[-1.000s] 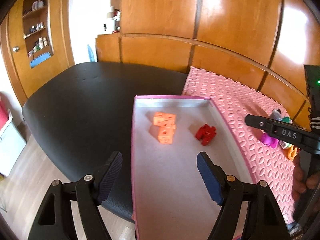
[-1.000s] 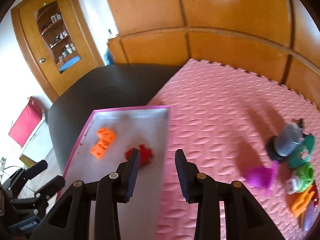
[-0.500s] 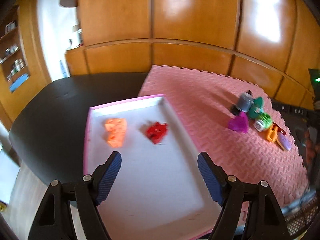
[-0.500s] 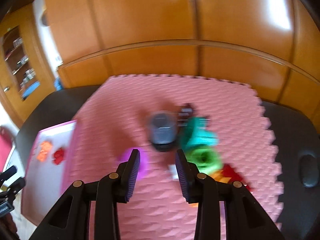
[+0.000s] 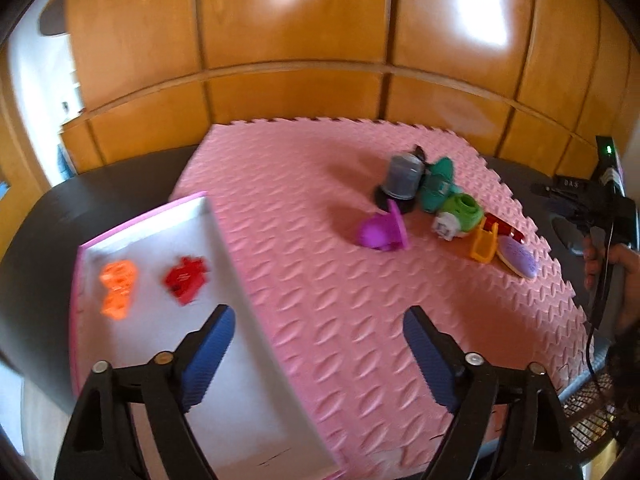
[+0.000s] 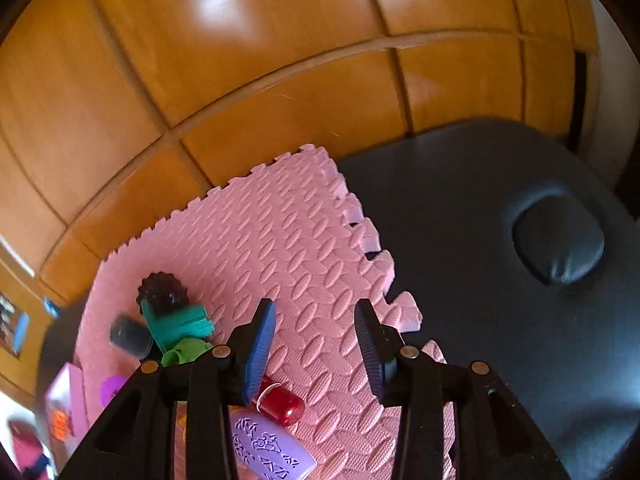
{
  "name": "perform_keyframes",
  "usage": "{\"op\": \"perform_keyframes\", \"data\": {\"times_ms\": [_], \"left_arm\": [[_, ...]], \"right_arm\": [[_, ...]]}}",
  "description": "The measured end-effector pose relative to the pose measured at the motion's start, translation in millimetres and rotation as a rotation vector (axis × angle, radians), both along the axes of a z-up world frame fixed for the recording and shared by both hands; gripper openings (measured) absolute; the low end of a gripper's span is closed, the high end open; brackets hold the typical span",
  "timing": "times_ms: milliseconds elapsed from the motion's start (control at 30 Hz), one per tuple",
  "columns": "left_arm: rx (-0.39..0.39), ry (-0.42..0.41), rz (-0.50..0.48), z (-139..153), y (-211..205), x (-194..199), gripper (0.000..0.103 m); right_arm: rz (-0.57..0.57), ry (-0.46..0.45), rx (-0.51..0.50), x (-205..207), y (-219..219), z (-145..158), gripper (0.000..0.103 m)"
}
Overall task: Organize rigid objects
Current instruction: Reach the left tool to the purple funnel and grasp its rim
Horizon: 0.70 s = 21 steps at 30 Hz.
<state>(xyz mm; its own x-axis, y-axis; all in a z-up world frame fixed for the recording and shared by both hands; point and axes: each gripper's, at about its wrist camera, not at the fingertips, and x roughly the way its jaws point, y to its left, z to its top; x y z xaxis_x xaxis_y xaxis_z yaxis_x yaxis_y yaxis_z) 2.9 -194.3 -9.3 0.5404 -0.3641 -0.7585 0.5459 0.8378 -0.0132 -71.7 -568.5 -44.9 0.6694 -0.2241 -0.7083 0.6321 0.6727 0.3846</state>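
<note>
A white tray with a pink rim [image 5: 218,220] holds orange blocks [image 5: 118,288] and a red piece [image 5: 186,278]. On the pink foam mat [image 5: 320,280] lies a pile: grey cup [image 5: 402,176], teal piece [image 5: 438,186], green piece [image 5: 460,212], magenta piece [image 5: 380,232], orange piece [image 5: 484,244], lilac oval [image 5: 518,260]. My left gripper [image 5: 316,316] hangs over the tray's right edge and the mat, its jaws opening with nothing between them. My right gripper [image 6: 314,308] is open and empty over the mat's right corner. A red cylinder [image 6: 280,402] and the lilac oval [image 6: 268,452] lie under its left finger.
Mat and tray rest on a black padded table [image 6: 500,320] with a round bulge [image 6: 560,248]. A wooden panelled wall [image 5: 300,40] closes the far side. A hand [image 5: 616,256] holding the other gripper shows at the right. A black spiky ball [image 6: 164,294] sits behind the teal piece.
Both views swung to the right. The left gripper moved from over the tray toward the mat and its jaws widened. The right gripper swept from the tray past the pile to the mat's right corner, rolling.
</note>
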Motion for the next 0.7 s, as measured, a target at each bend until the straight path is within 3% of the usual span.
{"op": "perform_keyframes", "data": {"times_ms": [333, 433, 700], "left_arm": [[0.026, 0.062, -0.082, -23, -62, 31, 0.096], [0.001, 0.110, -0.071, -29, -74, 47, 0.096], [-0.031, 0.110, -0.014, -43, -99, 83, 0.095]], "right_arm": [[0.072, 0.052, -0.002, 12, 13, -6, 0.043], [0.079, 0.048, -0.002, 14, 14, -6, 0.043], [0.105, 0.000, 0.011, 12, 18, 3, 0.043]]}}
